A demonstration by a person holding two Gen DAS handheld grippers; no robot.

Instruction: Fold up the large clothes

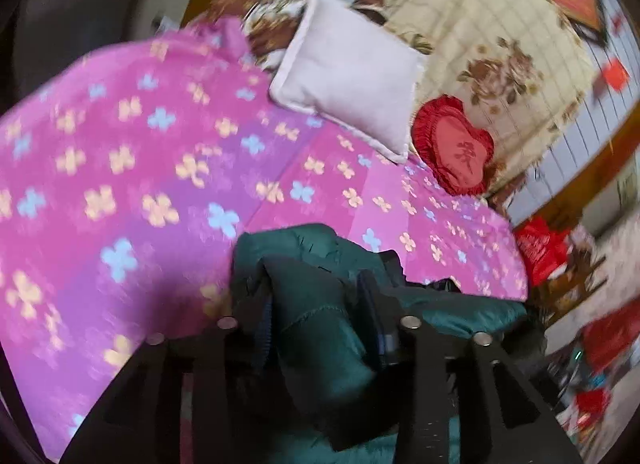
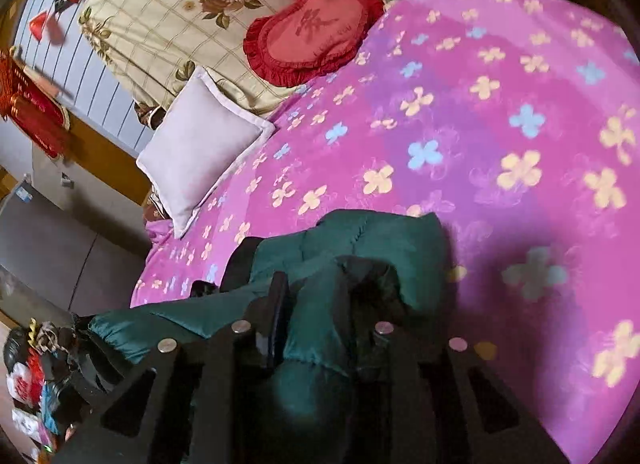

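A dark green quilted jacket [image 1: 320,328] hangs bunched over the near edge of a bed with a pink flowered sheet [image 1: 132,168]. My left gripper [image 1: 316,284] is shut on a fold of the jacket, with the fabric filling the gap between its black fingers. In the right wrist view the same jacket [image 2: 360,248] lies on the pink sheet [image 2: 500,124]. My right gripper [image 2: 324,284] is shut on another fold of it, with green fabric pinched between the fingers. Both views are blurred by motion.
A pale lilac pillow [image 1: 352,72] and a red heart cushion [image 1: 456,148] lie at the head of the bed, against a folded cream rose-print quilt [image 1: 492,40]. They also show in the right wrist view: the pillow [image 2: 200,144] and the cushion [image 2: 312,28]. Red clutter [image 1: 540,248] stands beside the bed.
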